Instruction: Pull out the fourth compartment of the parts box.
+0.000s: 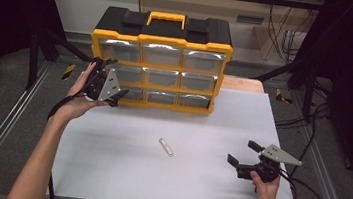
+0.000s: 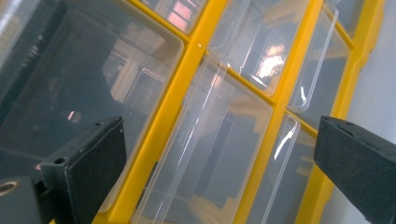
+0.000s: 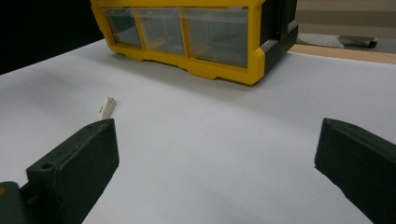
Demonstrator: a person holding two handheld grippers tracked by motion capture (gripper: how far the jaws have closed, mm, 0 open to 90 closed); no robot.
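While the left gripper, jaws apart, sits at the organizer's 9 o'clock drawers, all 9 look closed and the small white part lies untouched mid-table, at 9 o'clock of the right gripper, also apart.

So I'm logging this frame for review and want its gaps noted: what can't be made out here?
- Drawer contents: in the left gripper view, glare on the clear drawers of the yellow organizer masks the insides.
- Small pale piece on the table: too small in the high view to identify; in the right gripper view a black jaw cuts off its near end.
- Left gripper: the high view does not settle whether it touches a drawer.
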